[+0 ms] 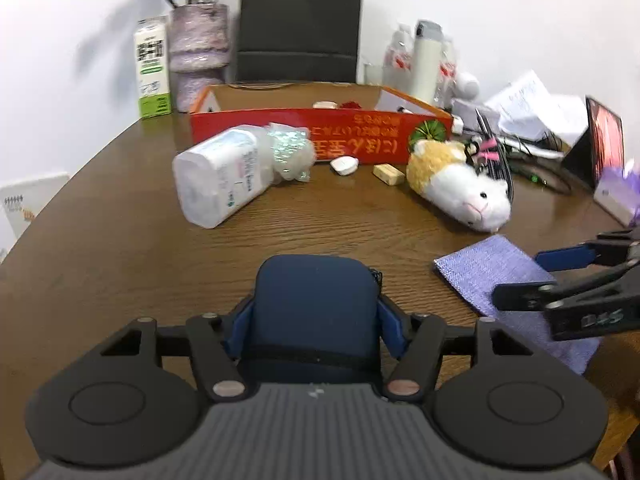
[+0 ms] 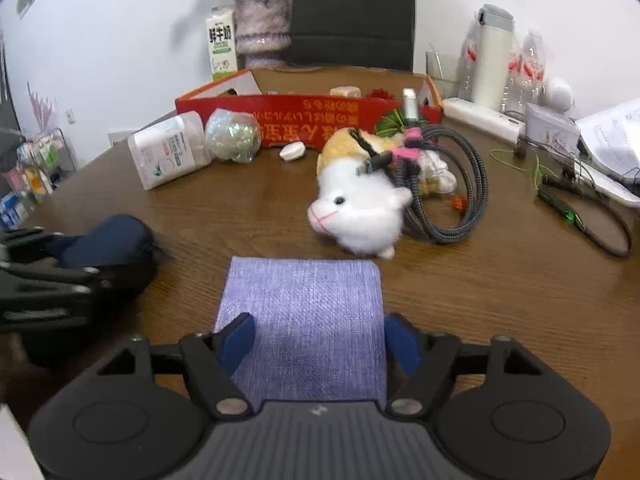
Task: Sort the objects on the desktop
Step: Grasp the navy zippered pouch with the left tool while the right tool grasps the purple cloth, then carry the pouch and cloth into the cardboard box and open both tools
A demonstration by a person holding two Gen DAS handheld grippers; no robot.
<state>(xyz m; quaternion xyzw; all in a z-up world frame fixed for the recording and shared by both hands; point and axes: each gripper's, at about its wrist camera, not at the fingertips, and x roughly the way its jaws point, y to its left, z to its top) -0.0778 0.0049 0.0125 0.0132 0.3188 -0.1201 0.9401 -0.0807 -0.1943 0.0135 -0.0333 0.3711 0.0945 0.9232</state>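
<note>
Left gripper [image 1: 316, 330]: jaws part open with the navy zip case [image 1: 316, 296] between the blue pads [image 1: 390, 330], which sit at its sides. It looks gripped, but the left wrist view can't confirm that the pads press. The case sits on the table in front of the red box [image 1: 320, 136], towards the camera.

Right gripper [image 2: 320, 340]: jaws wide and holding nothing, straddling the purple cloth [image 2: 304, 320]. The cloth lies flat on the table [image 2: 500, 300], in front of the red box and right of the case.

Risks:
- The case is rounded and soft. If the pads are only resting on it, it probably slips or rolls out on lift.
- The cloth is flat and thin. Closing the jaws level would likely skate over it or pinch one corner, so it drapes and drags.
- The plush hamster [image 2: 360, 208] lies just beyond the cloth, with a braided cable [image 2: 452, 196] looped against it. A trailing cloth edge could snag either one.
- The two grippers are close together, so lifting both towards the box risks a clash.

View differences:
- Right wrist view: shows the full cable loop, the plug resting on the plush and the right jaw gap over the cloth.
- Left wrist view: shows the pad-to-case fit, plus the wipes pack [image 1: 218, 178] and small blocks just in front of the box wall.
</note>
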